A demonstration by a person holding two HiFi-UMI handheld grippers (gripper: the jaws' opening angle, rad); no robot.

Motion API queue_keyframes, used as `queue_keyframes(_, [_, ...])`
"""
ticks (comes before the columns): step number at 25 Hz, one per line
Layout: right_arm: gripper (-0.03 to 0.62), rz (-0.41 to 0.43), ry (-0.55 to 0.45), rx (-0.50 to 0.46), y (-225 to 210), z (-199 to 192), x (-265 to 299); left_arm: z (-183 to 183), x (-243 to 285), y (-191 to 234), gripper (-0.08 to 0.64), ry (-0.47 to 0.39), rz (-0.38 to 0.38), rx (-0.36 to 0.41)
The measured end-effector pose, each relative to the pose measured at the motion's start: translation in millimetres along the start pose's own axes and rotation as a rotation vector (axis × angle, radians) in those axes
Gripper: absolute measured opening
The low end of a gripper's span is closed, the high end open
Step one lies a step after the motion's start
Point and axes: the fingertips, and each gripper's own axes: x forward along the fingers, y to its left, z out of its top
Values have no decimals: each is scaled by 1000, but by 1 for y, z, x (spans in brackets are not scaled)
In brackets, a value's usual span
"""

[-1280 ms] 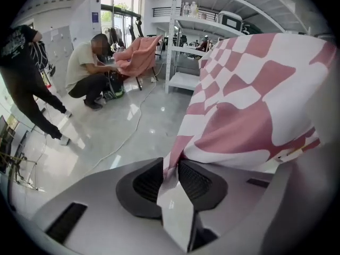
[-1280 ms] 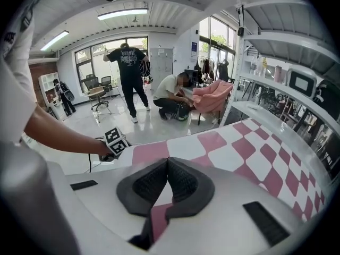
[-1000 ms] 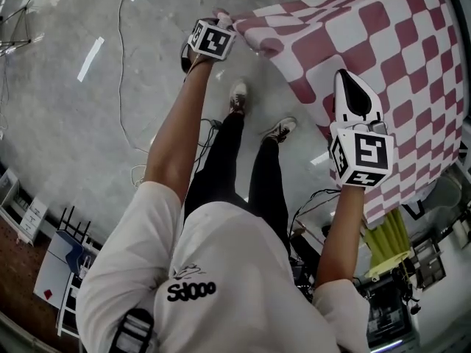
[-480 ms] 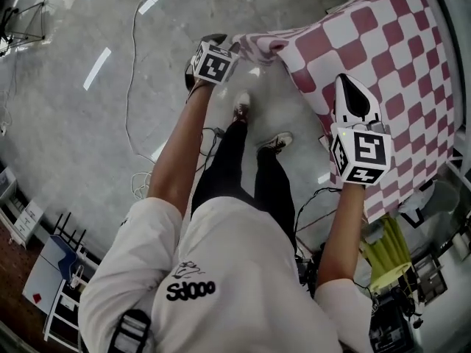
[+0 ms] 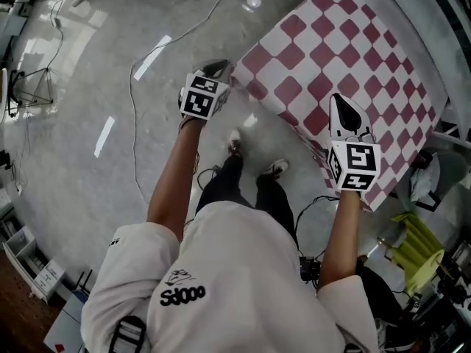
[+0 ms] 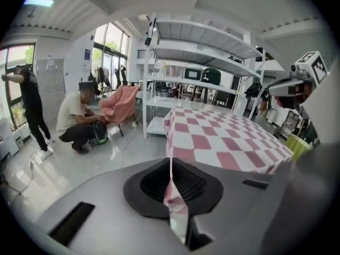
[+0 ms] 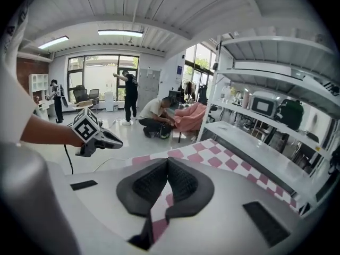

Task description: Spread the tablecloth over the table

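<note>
- Tablecloth point(image 5: 346, 57), red-and-white checked, stretched flat away from the person, its near edge lifted above the pale, glossy floor point(image 5: 88, 116).
- The left gripper point(image 5: 219, 70) was clenched on the near left corner of the cloth; in the left gripper view a thin fold of the fabric ran straight up between the dark pads, pinched tight.
- The right gripper point(image 5: 343, 112) was clamped on the same near edge further to the right, with the pads meeting and checked fabric showing in the gap below them.
- The two grippers were held well apart, both angled downward, and the cloth edge ran between them.
- I could not tell what lay under the far part of the cloth.
- A grey metal shelving rack point(image 6: 202, 62) stood just behind the cloth.
- Beyond it, a person crouched point(image 6: 77, 121) beside a pink armchair point(image 6: 121, 102), and another person stood point(image 6: 29, 108) near the windows.
- A thin cable point(image 5: 136, 94) trailed across the floor to the left of the holder's shoes point(image 5: 254, 157).
</note>
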Motion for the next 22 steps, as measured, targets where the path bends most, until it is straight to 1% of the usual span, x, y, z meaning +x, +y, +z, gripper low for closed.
queue_keyframes(4, [21, -106, -66, 30, -45, 6, -56, 70, -20, -63, 34, -122, -36, 72])
queue_keyframes(6, [21, -139, -93, 35, -65, 7, -80, 102, -27, -98, 32, -181, -63, 113])
queue_keyframes(9, [21, -184, -122, 43, -91, 0, -112, 139, -34, -152, 31, -250, -115, 169])
queue_keyframes(11, [21, -218, -140, 57, -108, -5, -133, 156, -37, -185, 31, -279, -153, 204])
queue_keyframes(15, [21, -280, -174, 74, -135, -8, -178, 180, -45, -245, 31, -318, -216, 286])
queue_keyframes(20, [21, -375, -230, 108, -169, -10, -225, 218, -56, -306, 31, -377, -291, 400])
queue_keyframes(22, [21, -406, -243, 116, -179, -12, -241, 229, -60, -325, 31, -398, -313, 434])
